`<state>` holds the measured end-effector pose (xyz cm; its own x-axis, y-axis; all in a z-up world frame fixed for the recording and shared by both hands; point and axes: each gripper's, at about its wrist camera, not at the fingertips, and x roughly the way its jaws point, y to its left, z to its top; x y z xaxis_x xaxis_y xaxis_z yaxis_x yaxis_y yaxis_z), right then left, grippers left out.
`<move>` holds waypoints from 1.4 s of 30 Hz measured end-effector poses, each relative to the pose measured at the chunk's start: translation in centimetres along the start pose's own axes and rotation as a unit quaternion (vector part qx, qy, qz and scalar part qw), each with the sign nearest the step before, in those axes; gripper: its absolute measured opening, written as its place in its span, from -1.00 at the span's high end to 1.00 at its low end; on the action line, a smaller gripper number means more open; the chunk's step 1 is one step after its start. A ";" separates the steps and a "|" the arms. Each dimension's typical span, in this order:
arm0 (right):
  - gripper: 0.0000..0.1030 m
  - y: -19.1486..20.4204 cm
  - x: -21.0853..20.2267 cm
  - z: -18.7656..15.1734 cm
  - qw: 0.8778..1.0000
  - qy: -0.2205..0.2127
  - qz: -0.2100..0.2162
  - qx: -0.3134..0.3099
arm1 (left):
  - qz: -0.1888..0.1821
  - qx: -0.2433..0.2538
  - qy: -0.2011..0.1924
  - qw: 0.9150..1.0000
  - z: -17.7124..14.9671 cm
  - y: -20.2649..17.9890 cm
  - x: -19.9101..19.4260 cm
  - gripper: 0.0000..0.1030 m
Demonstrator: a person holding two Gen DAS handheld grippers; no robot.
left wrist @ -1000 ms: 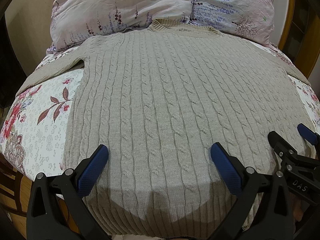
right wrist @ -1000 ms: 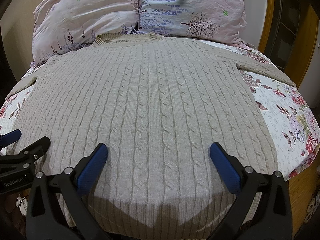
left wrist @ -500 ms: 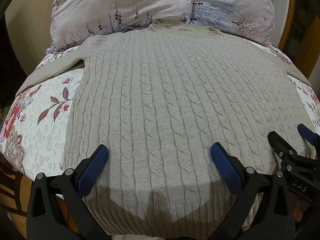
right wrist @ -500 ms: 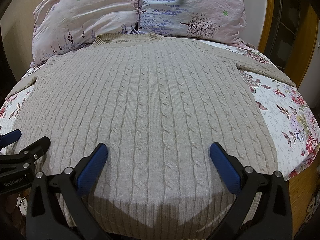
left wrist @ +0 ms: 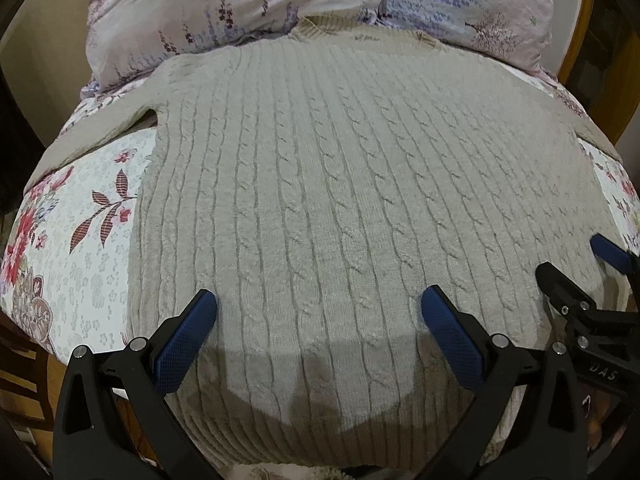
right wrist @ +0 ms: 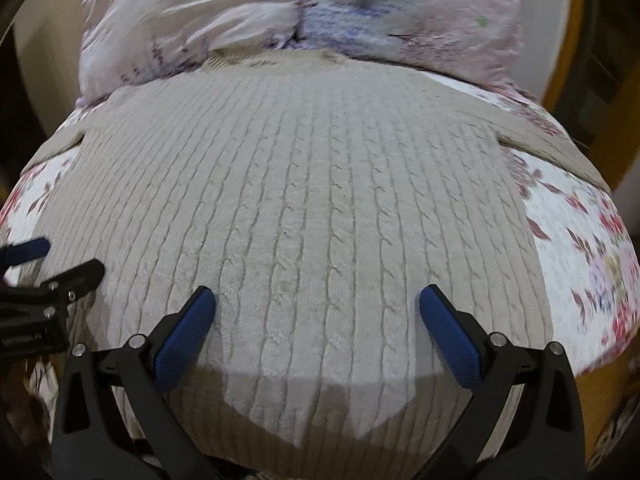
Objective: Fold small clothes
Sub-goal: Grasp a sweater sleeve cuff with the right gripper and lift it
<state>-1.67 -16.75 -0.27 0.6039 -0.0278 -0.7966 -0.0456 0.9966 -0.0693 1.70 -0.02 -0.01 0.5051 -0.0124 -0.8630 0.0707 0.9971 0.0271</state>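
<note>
While the beige sweater (left wrist: pixel 340 200) lies flat on the bed (left wrist: pixel 80 240), both grippers, left (left wrist: pixel 318 322) and right (right wrist: pixel 316 320), hover spread wide above its near hem.

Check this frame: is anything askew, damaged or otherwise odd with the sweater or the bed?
Nothing stands out. The sweater lies flat and face up on the floral bedspread, collar against the pillows, sleeves spread out. Both tools, left and right, are open above its hem.

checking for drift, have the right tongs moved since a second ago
Yes. The right tongs have moved forward toward the pillows: in their view the sweater collar sits lower and the pillows loom larger, with motion blur.
</note>
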 end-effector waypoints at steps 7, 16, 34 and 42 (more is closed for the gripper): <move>-0.97 -0.8 0.6 0.1 0.996 -0.010 0.053 -0.064 | -0.012 0.015 0.054 0.998 1.3 0.2 0.6 -0.97; -0.95 -10.7 -0.5 7.0 0.995 -0.050 0.048 0.068 | -0.031 -0.010 0.052 0.998 4.1 2.2 0.8 -0.97; 0.33 -38.8 5.7 6.4 0.842 -0.051 -0.035 0.535 | -0.025 0.000 -0.050 0.998 10.3 4.3 0.5 -0.97; 0.54 -40.7 6.6 6.1 0.830 -0.074 -0.037 0.552 | -0.048 -0.008 -0.084 0.995 12.0 4.8 1.4 -0.97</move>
<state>9.04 -56.96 0.98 0.6678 -0.1634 -0.7262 0.7028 0.4599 0.5428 13.06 3.82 5.02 0.6338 -0.1181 -0.7644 0.1128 0.9918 -0.0596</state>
